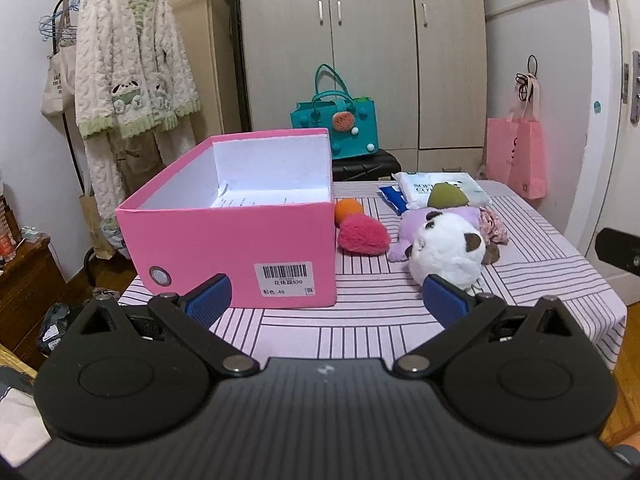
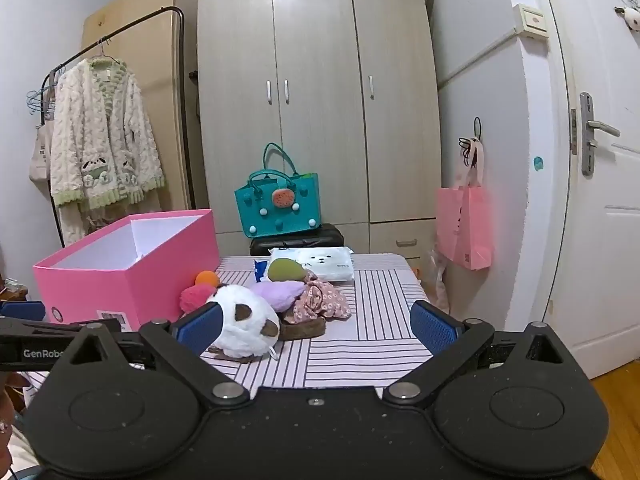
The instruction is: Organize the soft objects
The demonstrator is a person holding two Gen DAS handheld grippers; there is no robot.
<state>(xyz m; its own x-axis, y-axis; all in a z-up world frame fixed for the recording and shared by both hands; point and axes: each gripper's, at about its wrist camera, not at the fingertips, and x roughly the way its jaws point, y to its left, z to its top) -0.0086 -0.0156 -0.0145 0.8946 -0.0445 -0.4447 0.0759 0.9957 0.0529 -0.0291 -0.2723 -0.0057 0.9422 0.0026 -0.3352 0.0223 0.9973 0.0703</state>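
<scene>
An open pink box [image 1: 240, 248] [image 2: 120, 276] stands on the left of the striped table, with only a paper slip inside. Right of it lie a red fluffy plush [image 1: 362, 236] [image 2: 196, 296], an orange ball [image 1: 348, 209] [image 2: 207, 278], a white-and-purple panda plush [image 1: 444, 246] [image 2: 244, 322], a green pear plush [image 1: 448, 196] [image 2: 285, 270] and a floral cloth [image 1: 494, 226] [image 2: 320, 300]. My left gripper [image 1: 326, 298] is open before the box's front corner, holding nothing. My right gripper [image 2: 316, 326] is open too, its left pad beside the panda.
A white tissue pack [image 1: 440, 188] [image 2: 320, 264] and a blue packet [image 1: 394, 196] lie at the table's far end. Beyond stand a teal bag [image 1: 336, 128] on a black case, a wardrobe, a pink bag [image 1: 516, 156] on the wall, and a robe on a rack at left.
</scene>
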